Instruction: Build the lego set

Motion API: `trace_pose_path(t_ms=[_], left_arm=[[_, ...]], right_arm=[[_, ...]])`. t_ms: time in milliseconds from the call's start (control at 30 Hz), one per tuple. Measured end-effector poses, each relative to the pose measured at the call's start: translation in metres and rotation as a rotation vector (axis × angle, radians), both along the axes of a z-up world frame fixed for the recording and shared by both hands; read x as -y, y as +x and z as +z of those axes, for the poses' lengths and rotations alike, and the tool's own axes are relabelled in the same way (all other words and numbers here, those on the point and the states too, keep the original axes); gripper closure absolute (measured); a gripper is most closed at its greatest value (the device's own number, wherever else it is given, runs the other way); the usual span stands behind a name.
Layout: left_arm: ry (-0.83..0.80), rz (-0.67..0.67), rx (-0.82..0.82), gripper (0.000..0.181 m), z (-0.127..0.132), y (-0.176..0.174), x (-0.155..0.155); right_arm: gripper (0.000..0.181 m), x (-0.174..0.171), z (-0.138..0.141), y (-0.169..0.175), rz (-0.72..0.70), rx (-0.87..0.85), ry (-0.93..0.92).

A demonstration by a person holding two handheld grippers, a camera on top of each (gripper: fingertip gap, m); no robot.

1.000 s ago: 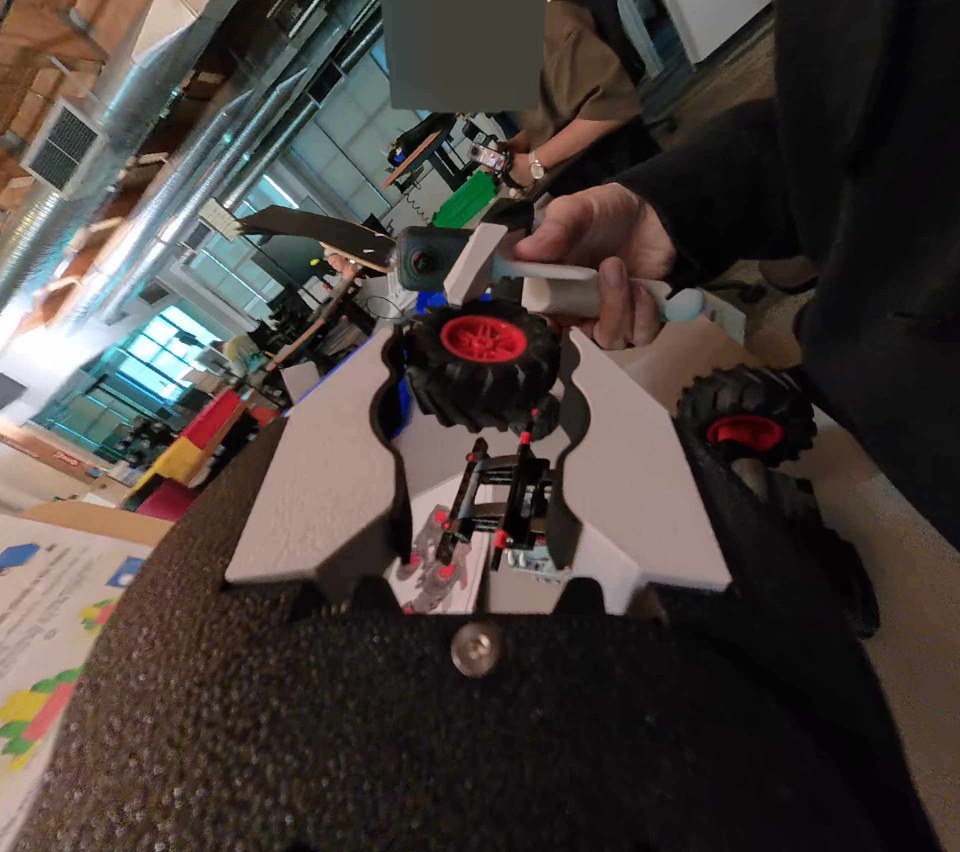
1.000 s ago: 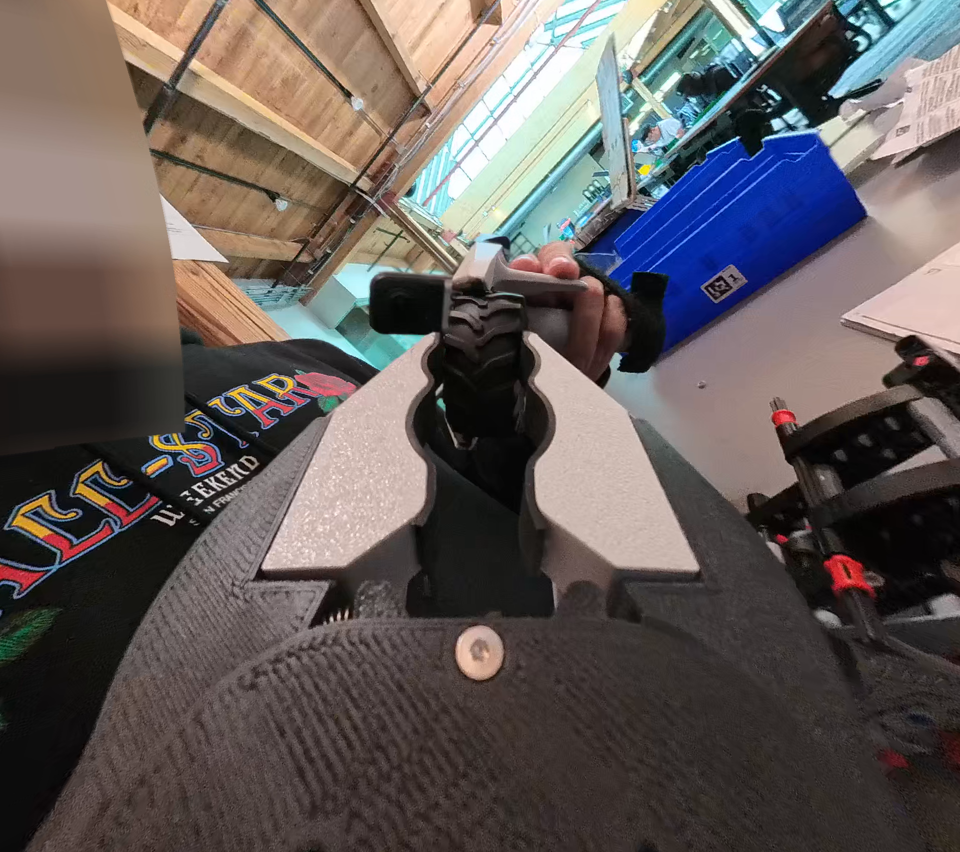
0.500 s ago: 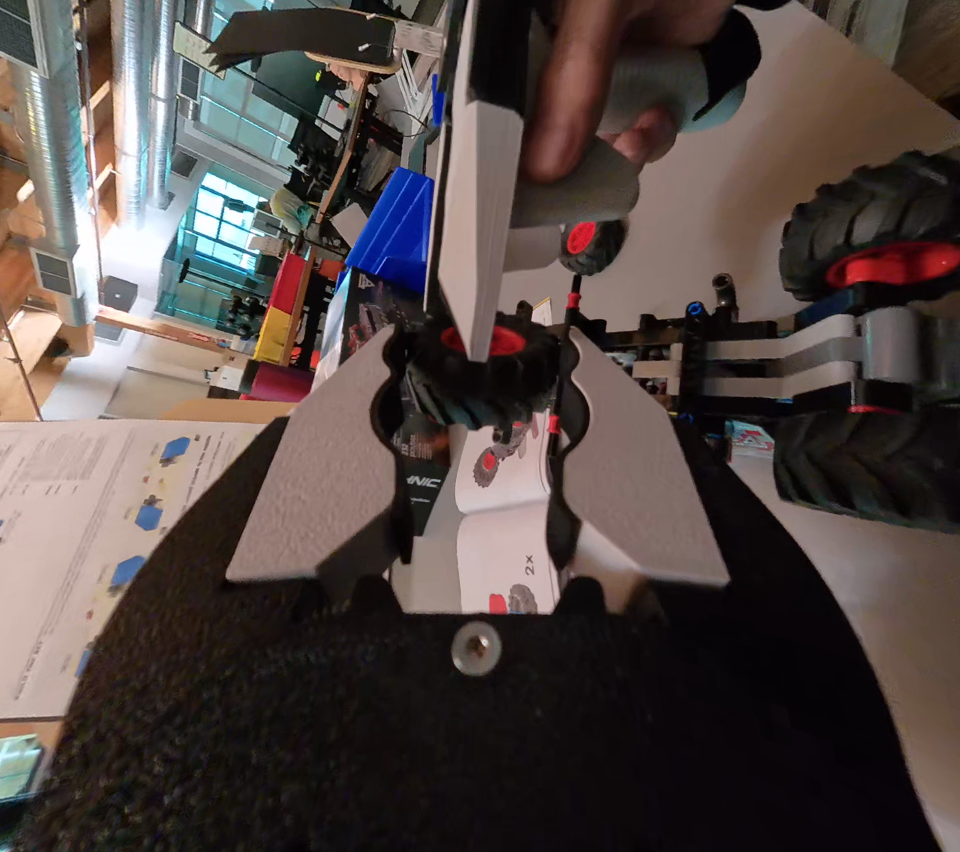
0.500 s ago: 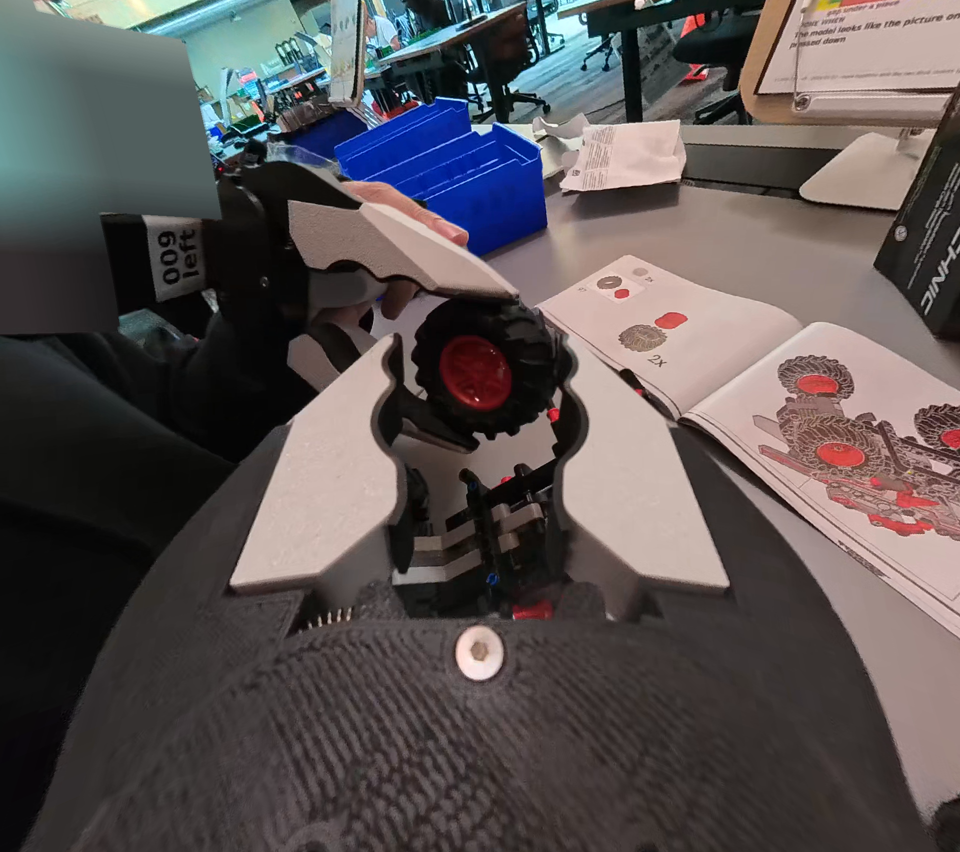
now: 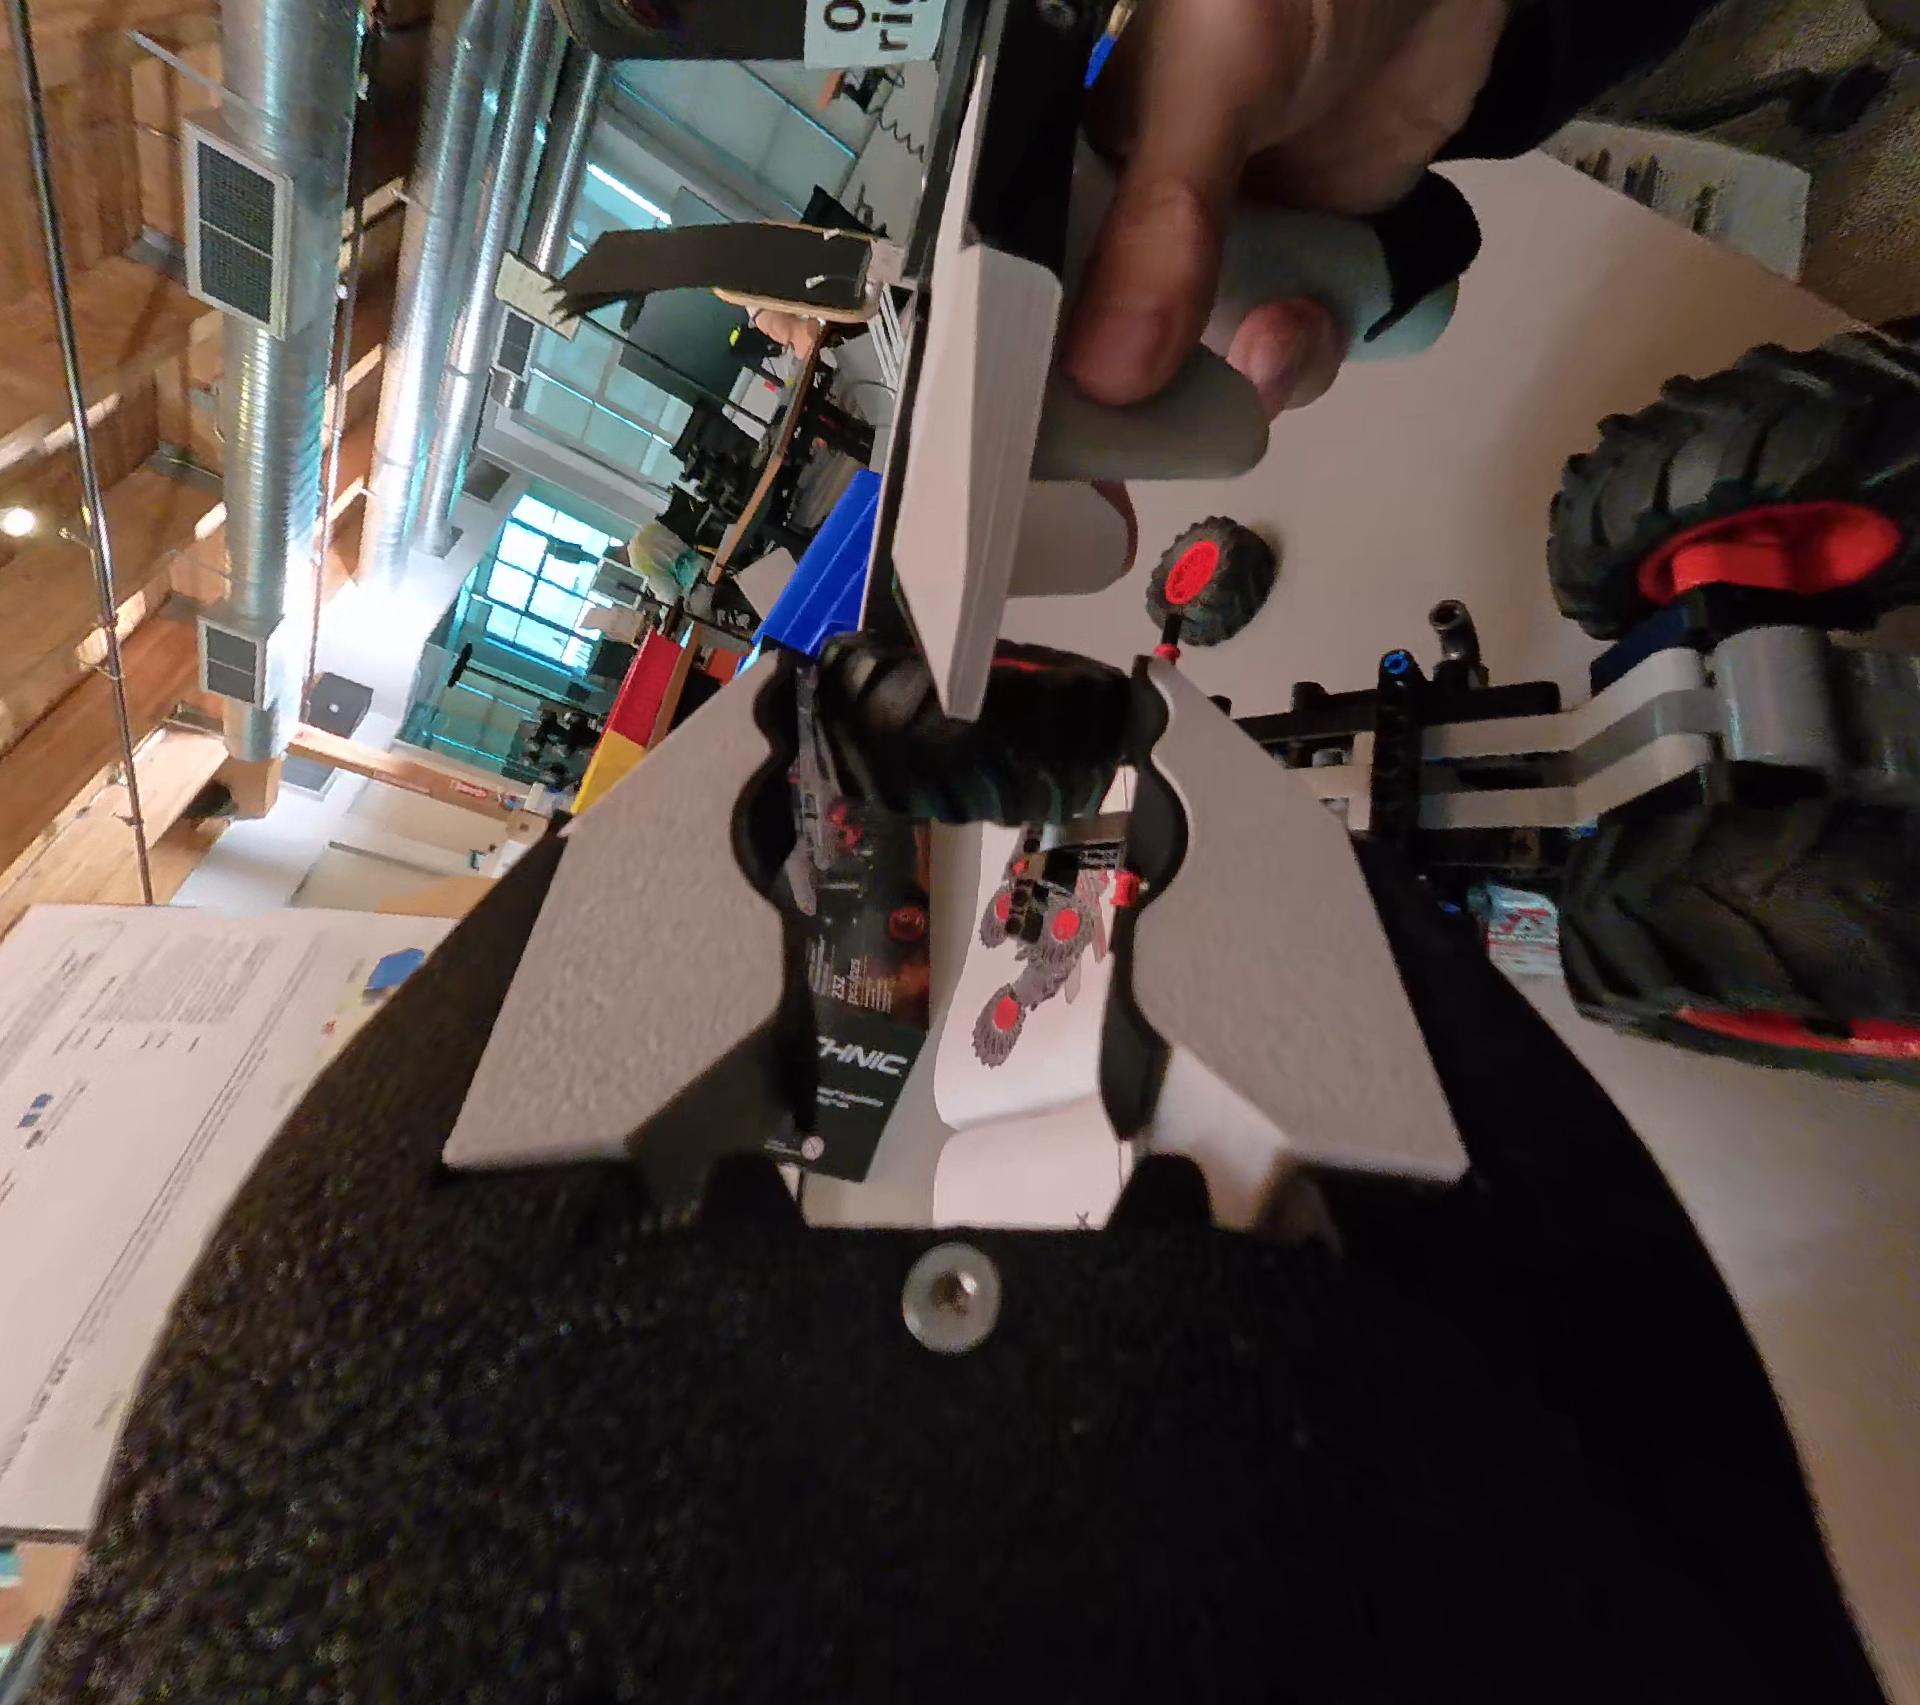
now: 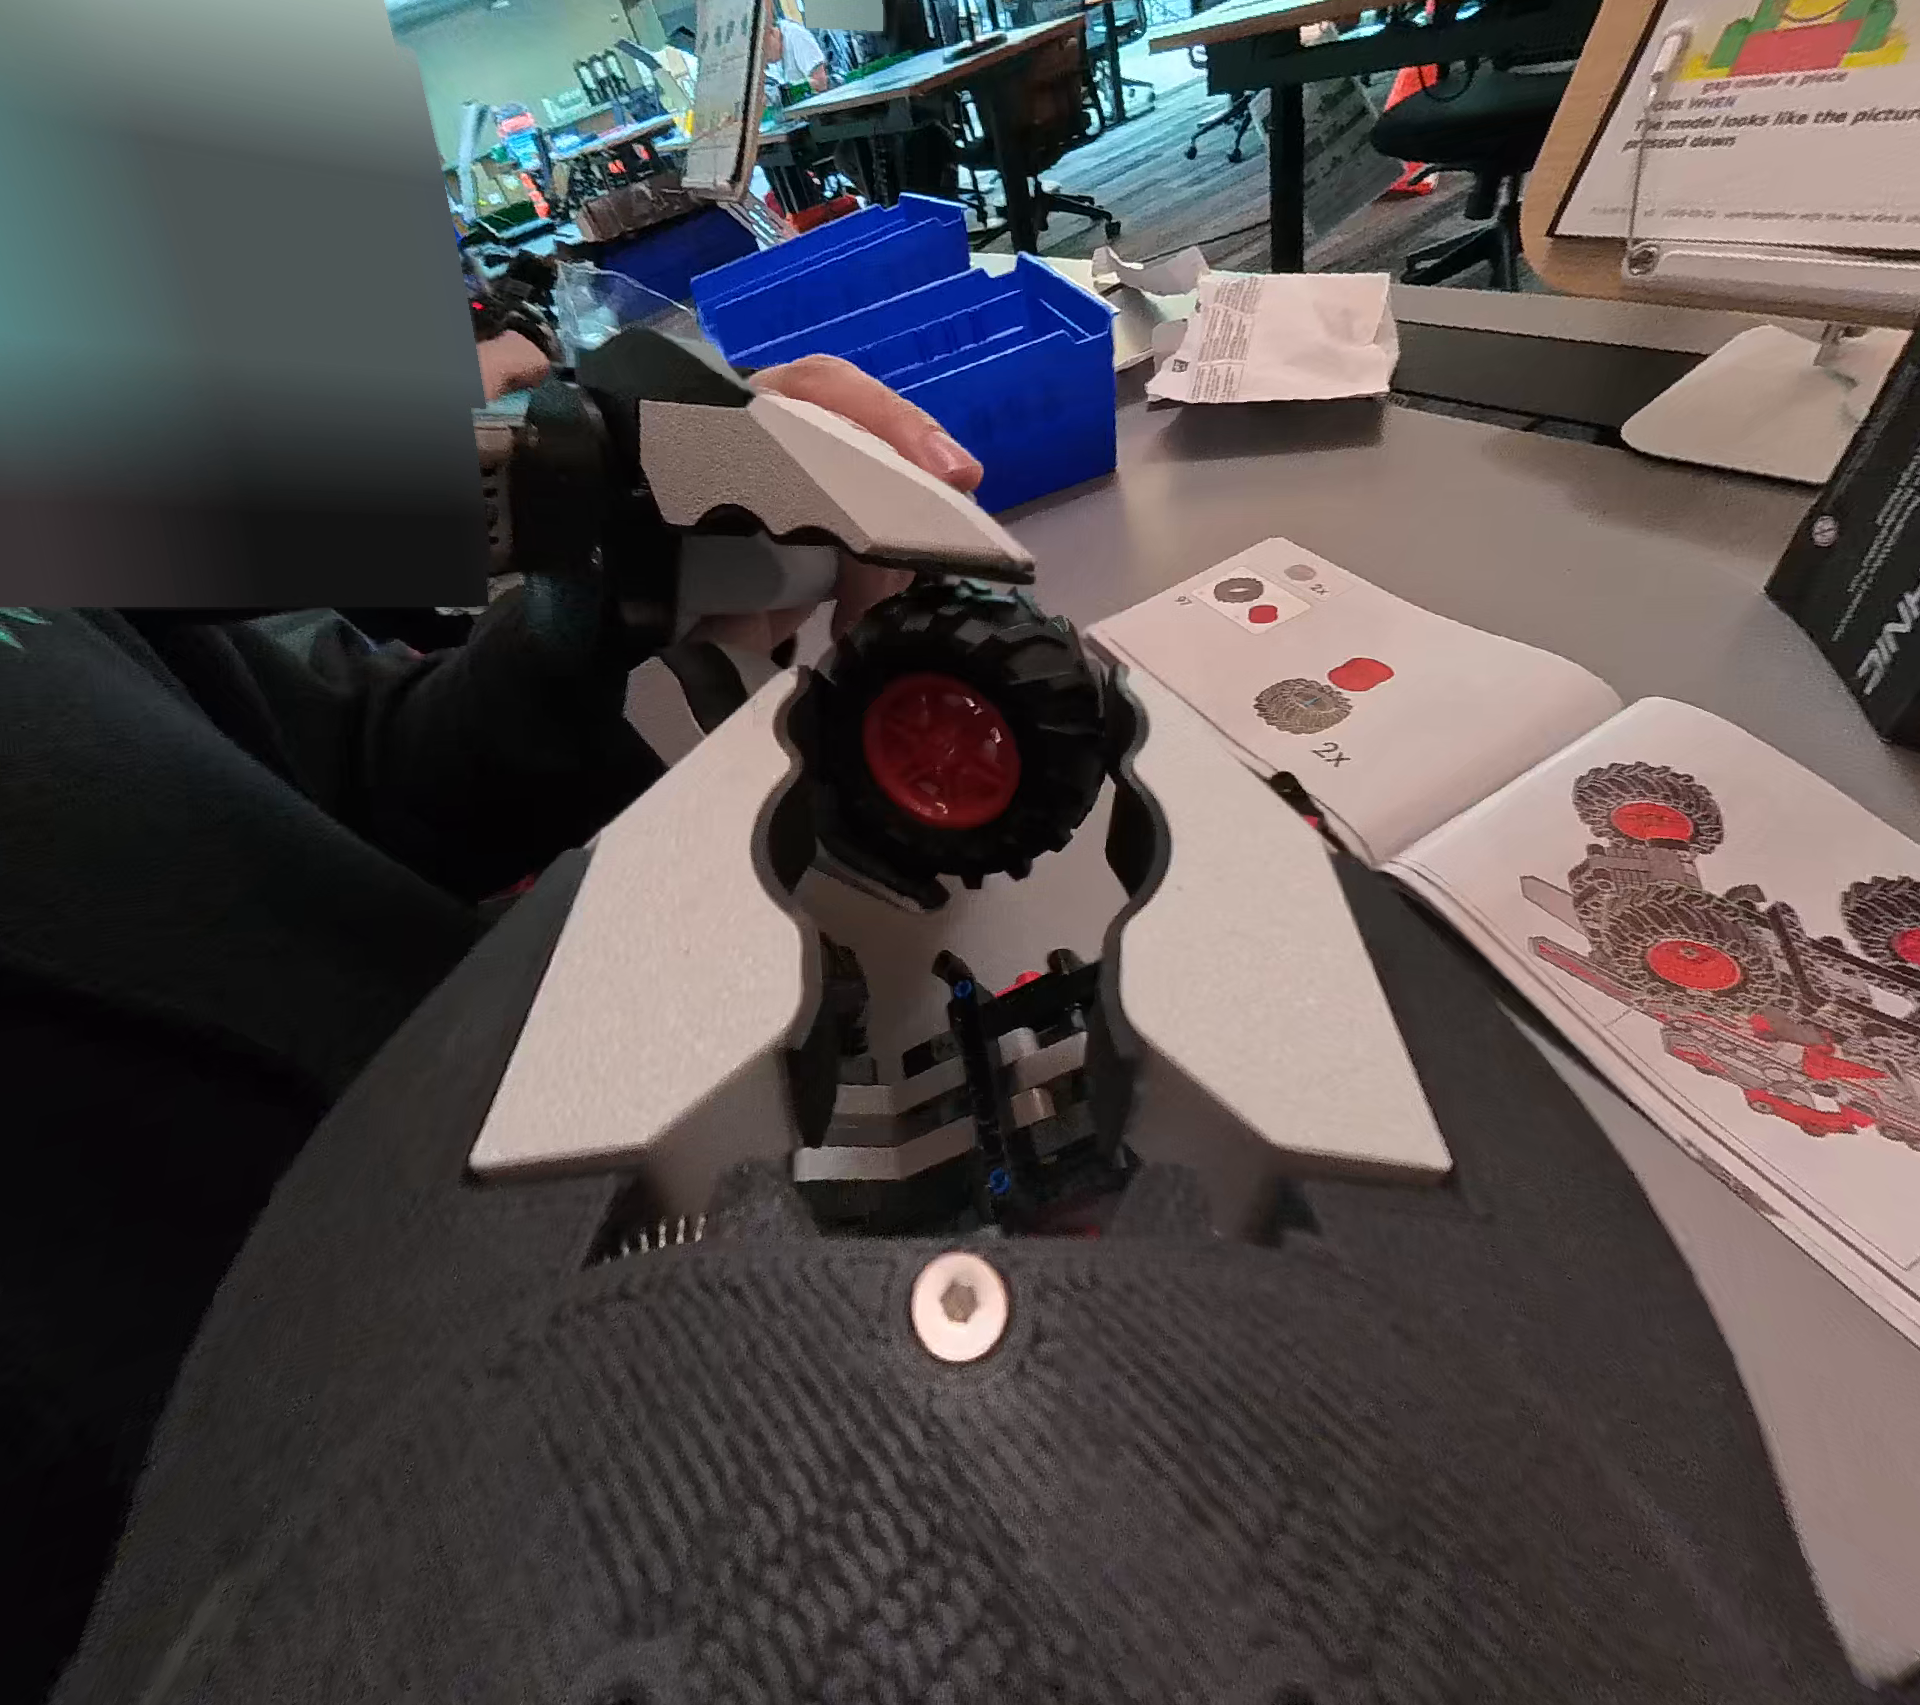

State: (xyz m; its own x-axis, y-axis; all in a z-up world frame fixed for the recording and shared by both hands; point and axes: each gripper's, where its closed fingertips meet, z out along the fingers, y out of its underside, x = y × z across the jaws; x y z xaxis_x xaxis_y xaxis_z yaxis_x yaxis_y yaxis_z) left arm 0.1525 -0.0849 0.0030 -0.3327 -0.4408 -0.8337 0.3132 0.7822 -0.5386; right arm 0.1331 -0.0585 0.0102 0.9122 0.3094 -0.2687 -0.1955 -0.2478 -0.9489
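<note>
Since half a second ago both views have closed in a little on the wheel (image 6: 961, 756), and the tilt of a second ago, when the right wrist view looked up at ceiling beams, has levelled out over the counter (image 6: 1455, 512).

The wheel, black tyre on a red hub, sits clenched between both pairs of tongs at once: the right tongs (image 6: 961, 782) grip it across the tread on either side, while the left tongs (image 5: 961, 756) pinch it top and bottom (one of their grey fingers (image 6: 831, 492) lies right along the top of the tyre). It hangs in the air just above the half-built chassis (image 6: 966, 1084).

The step in hand looks like a handover or re-grip before mounting this wheel on the truck. Next, I would judge, one pair must let go so the other can line the hub up with a bare axle and push it home squarely.

The left wrist view alone shows two wheels already fitted (image 5: 1756, 907) at one end of the model, and a spare small wheel (image 5: 1210, 564) lying on the counter. The right wrist view alone shows the open instruction booklet (image 6: 1455, 741) and the blue bin (image 6: 935, 346) behind.
</note>
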Motion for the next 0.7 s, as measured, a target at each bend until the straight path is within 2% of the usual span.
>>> trace_pose_path(t_ms=[233,367,600,700], left_arm=[[0.048,-0.053,0.018,0.123,0.001,-0.009,0.001],[0.042,-0.059,0.002,0.125,0.006,-0.012,0.001],[-0.004,-0.029,-0.094,0.123,-0.001,-0.006,0.003],[0.029,0.018,-0.162,0.123,-0.009,0.0,-0.001]], right_arm=[[0.127,0.008,0.007,-0.009,0.109,-0.143,0.017],[0.128,0.01,0.013,-0.011,0.164,-0.292,0.038],[0.128,0.007,0.007,-0.006,0.157,-0.337,0.025],[0.126,0.006,0.001,0.002,0.107,-0.276,0.014]])
